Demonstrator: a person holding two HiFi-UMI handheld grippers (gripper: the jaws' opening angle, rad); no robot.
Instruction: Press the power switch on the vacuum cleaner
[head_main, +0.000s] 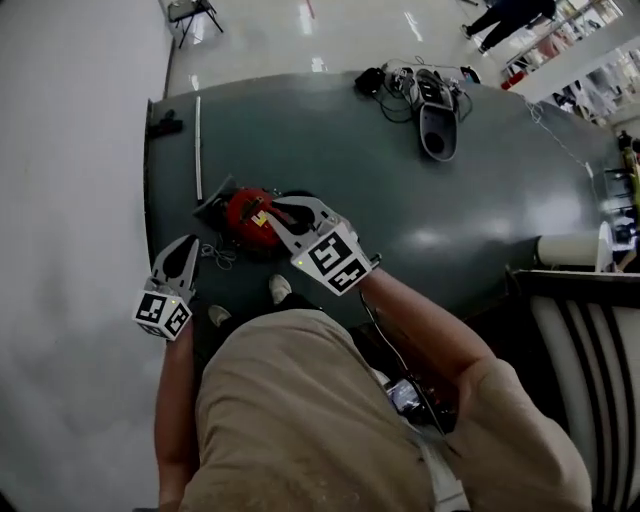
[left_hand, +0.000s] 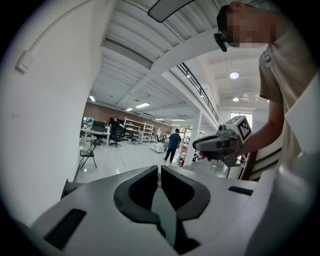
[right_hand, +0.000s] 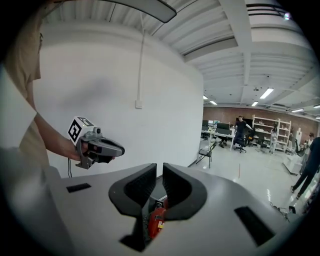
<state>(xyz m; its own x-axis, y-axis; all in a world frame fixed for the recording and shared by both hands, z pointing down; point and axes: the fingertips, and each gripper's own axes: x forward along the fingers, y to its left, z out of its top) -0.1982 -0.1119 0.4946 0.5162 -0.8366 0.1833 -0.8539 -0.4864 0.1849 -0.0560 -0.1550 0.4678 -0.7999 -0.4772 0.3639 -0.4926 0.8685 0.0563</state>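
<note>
A small red vacuum cleaner (head_main: 243, 215) lies on the dark grey mat (head_main: 400, 200), just ahead of the person's feet. My right gripper (head_main: 276, 208) hangs right over its right side, jaws shut and empty. The right gripper view shows the red body (right_hand: 156, 222) low down through the slit between the jaws. Whether the tips touch it cannot be told. My left gripper (head_main: 186, 246) hovers to the left of the vacuum, apart from it, shut and empty. Each gripper shows in the other's view: the left gripper (right_hand: 120, 150) and the right gripper (left_hand: 196, 146) are both held in the air.
At the back of the mat lies a black device (head_main: 437, 118) among tangled cables. A white strip (head_main: 198, 146) and a small black object (head_main: 165, 126) lie near the mat's left edge. A white ribbed structure (head_main: 585, 345) stands at right. Light floor surrounds the mat.
</note>
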